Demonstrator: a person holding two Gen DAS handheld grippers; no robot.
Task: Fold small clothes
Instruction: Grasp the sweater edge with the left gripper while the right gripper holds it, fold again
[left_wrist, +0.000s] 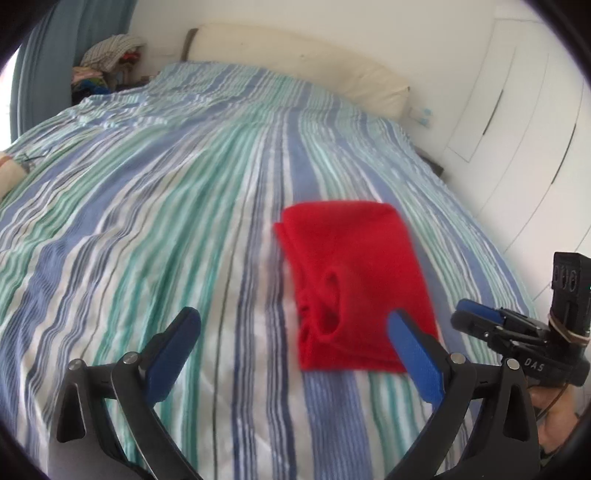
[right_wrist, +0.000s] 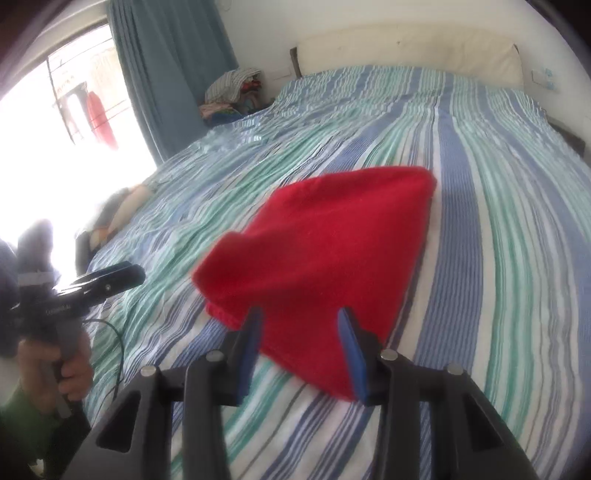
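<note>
A small red garment (left_wrist: 354, 284) lies folded into a rough rectangle on the striped bed (left_wrist: 166, 206). It also shows in the right wrist view (right_wrist: 325, 251). My left gripper (left_wrist: 295, 325) is open wide, hovering just short of the garment's near left edge and holding nothing. My right gripper (right_wrist: 301, 332) is open, its blue pads above the garment's near edge, empty. The right gripper also shows at the right of the left wrist view (left_wrist: 476, 314). The left gripper shows at the left of the right wrist view (right_wrist: 122, 277).
A cream headboard (left_wrist: 295, 62) stands at the far end of the bed. A pile of clothes (left_wrist: 107, 62) sits by a blue curtain (right_wrist: 166, 74) at the far left. White wardrobe doors (left_wrist: 517, 129) run along the right. A bright window (right_wrist: 55, 110) is at left.
</note>
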